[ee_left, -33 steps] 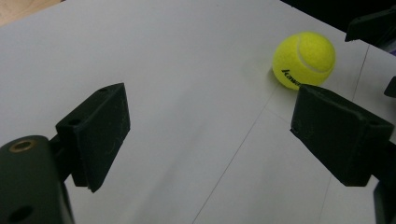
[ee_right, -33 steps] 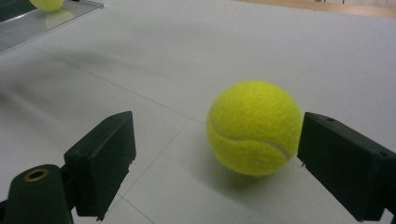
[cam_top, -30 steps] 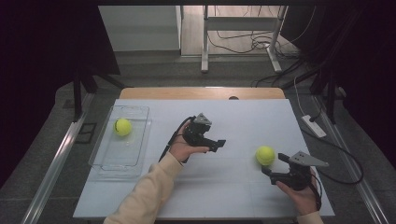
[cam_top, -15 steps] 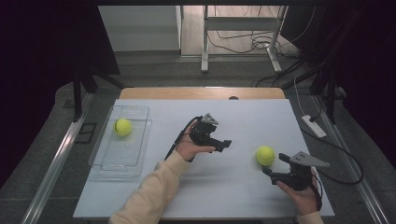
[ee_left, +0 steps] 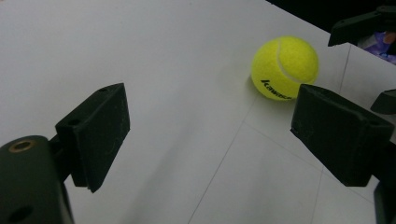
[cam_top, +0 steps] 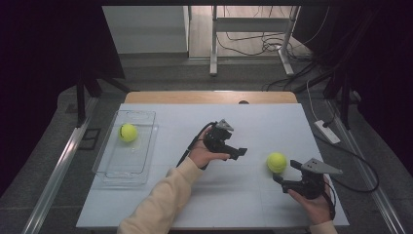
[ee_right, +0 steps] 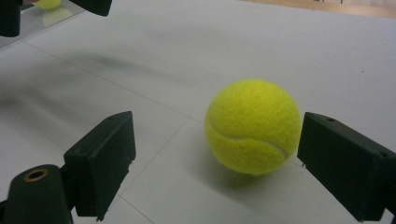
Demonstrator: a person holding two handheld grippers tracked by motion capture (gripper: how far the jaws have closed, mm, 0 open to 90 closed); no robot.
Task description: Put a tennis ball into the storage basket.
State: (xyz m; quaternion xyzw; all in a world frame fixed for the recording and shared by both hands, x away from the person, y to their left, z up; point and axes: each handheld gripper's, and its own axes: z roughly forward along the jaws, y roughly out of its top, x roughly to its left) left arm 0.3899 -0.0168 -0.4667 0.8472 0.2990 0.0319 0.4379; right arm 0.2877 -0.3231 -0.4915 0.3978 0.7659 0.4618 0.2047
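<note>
Left gripper: jaws apart, empty, above the table.
Right gripper: jaws apart, empty, just beside tennis ball.
Tray: holds second ball.

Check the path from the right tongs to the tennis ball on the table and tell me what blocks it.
Nothing visible blocks it. The tennis ball sits on bare table just ahead of the open right tongs, slightly toward one jaw. The left tongs hover apart, off to the side.

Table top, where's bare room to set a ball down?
Bare: the far strip between the tray and the table's right edge, and the near middle. Crowded: the right side, where both the left gripper and right gripper flank the loose ball.
</note>
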